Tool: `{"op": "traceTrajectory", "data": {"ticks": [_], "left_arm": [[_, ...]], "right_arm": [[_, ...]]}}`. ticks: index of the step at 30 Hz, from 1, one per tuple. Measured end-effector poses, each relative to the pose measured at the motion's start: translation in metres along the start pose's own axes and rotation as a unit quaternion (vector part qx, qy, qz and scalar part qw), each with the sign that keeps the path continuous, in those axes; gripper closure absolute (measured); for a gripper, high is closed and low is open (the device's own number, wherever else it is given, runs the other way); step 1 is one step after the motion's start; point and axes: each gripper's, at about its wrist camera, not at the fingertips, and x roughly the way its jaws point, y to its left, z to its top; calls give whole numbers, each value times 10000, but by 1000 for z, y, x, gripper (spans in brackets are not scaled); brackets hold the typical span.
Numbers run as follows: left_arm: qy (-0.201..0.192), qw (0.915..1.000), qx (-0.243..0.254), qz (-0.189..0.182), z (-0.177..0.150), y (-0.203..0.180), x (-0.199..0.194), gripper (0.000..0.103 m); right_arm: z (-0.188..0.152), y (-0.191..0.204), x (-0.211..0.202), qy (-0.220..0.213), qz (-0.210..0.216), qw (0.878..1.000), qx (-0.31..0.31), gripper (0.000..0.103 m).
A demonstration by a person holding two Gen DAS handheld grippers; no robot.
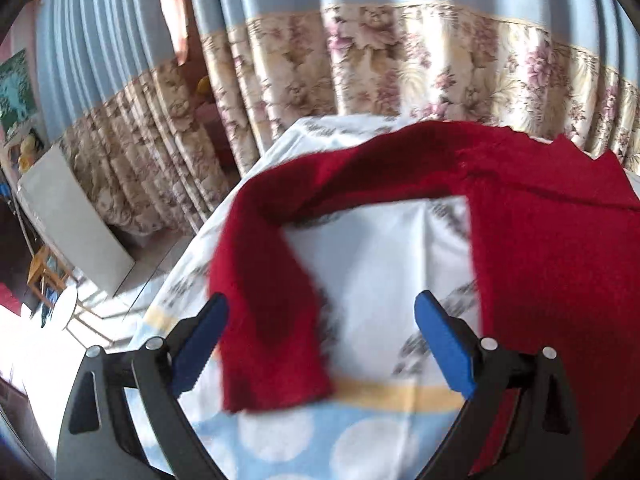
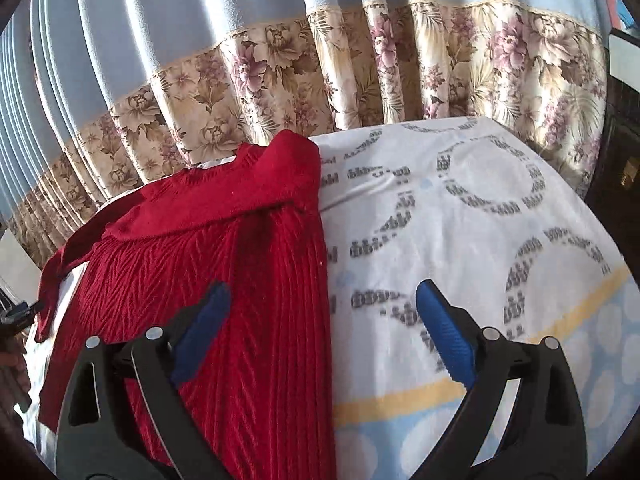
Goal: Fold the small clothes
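Observation:
A red knit sweater (image 2: 224, 248) lies on a white patterned cloth (image 2: 460, 216) that covers the table. In the left wrist view its body (image 1: 560, 264) lies at the right and one sleeve (image 1: 260, 300) curves left and down toward me. My left gripper (image 1: 320, 344) is open, its blue fingers on either side of the sleeve's cuff end, a little above it. My right gripper (image 2: 324, 336) is open over the sweater's right folded edge, with the left finger (image 2: 200, 336) over the knit and the right finger over the cloth.
A blue and floral curtain (image 2: 320, 60) hangs close behind the table. In the left wrist view a white board (image 1: 72, 216) leans at the left beyond the table edge, above a tiled floor with small furniture. A dark object (image 2: 620, 152) stands at the far right.

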Motion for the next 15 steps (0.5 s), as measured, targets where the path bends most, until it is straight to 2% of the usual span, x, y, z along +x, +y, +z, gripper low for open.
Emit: {"op": "traceTrajectory", "data": {"ticks": [5,8,10,11,12,14,15], "left_arm": [[105,9999,-11,85,-14,8,2,9],[365,9992,132,106,-22,5,15,9],[597,9982,3,-59,-23,10,24,18],[638,9977,-138,-166,-21,14,26,28],[668,9972,-261,-215,-21,18,27,29],[698,9971,-220,-220,-19,18,29,35],[699,9971,-195,-224,-18,18,29,44]], "right_arm": [[-5,4,-2,18,50,10000,9,9],[-5,8,-4,7,88,10000,-23,9],[-4,9,-4,8,107,9999,-18,9],[-3,10,-4,6,113,9999,-21,9],[-3,10,-4,4,111,9999,-27,8],[-2,11,-3,18,109,9999,-39,8],[-1,11,-3,21,115,9999,-39,8]]}}
